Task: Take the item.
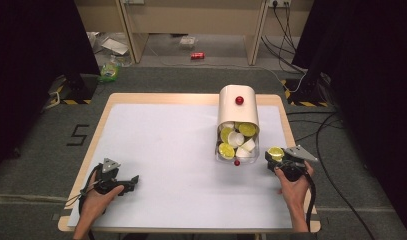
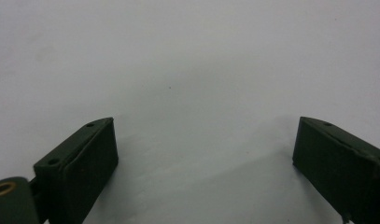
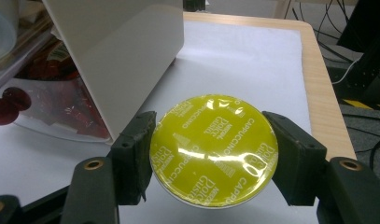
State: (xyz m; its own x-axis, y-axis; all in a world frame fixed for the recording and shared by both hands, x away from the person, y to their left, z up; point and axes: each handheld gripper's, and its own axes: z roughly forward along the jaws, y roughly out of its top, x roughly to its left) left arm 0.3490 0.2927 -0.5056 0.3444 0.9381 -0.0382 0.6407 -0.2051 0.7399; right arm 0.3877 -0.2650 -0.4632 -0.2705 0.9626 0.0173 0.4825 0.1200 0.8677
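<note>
Right gripper (image 3: 211, 154) is clamped on a yellow-lidded coffee capsule (image 3: 213, 149), one black jaw pressing each side of its round rim, foil lid facing the camera with the print plainly readable. From the high view that gripper (image 1: 277, 156) sits near the table's right edge, just right of the capsule dispenser (image 1: 238, 117), and the capsule (image 1: 276, 152) shows as a yellow spot at its tip, held just above the white table (image 1: 166, 145). The dispenser is a cream box with a red knob (image 1: 239, 100) on top and a clear open front, where more yellow and white capsules lie heaped. In the right gripper view its cream side wall (image 3: 131, 56) rises just left of the held capsule. Over on the near left, the left gripper (image 1: 132, 181) rests low on the table, well apart from the dispenser, jaws spread wide with bare white surface between them (image 2: 204, 154)
</note>
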